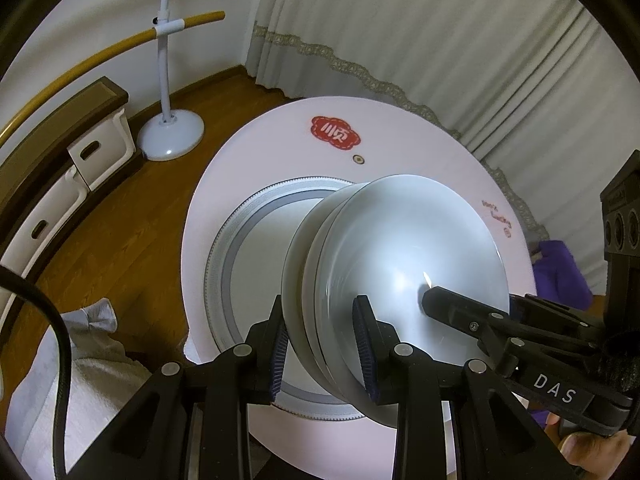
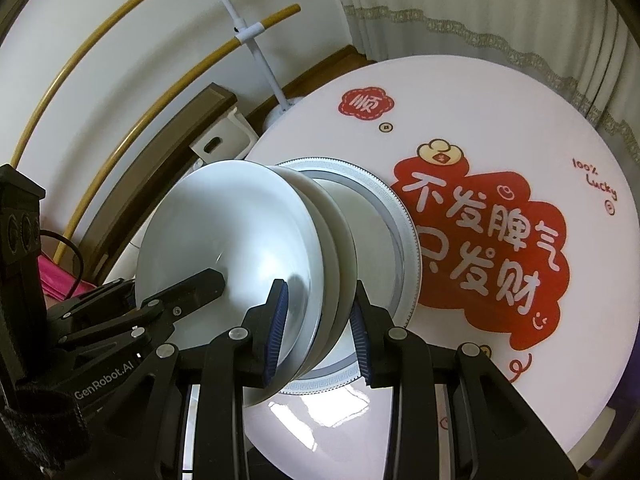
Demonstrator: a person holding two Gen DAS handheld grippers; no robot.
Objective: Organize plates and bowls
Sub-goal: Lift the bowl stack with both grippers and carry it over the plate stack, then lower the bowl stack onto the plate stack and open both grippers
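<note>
A stack of white plates [image 1: 400,264] is held on edge above a large plate with a grey patterned rim [image 1: 224,256] on the round white table [image 1: 280,136]. My left gripper [image 1: 322,348] is shut on the stack's rim from one side. My right gripper [image 2: 320,332] is shut on the same stack [image 2: 224,232] from the opposite side. The right gripper also shows in the left wrist view [image 1: 432,300], touching the top plate. The left gripper also shows in the right wrist view [image 2: 216,280]. The grey-rimmed plate [image 2: 408,240] lies flat behind the stack.
The table carries a big red printed design [image 2: 480,240]. A white floor lamp base [image 1: 172,132] stands on the wooden floor [image 1: 120,248]. White drawers [image 1: 100,152] line the wall. Curtains [image 1: 440,40] hang behind. A white cloth [image 1: 92,360] lies at lower left.
</note>
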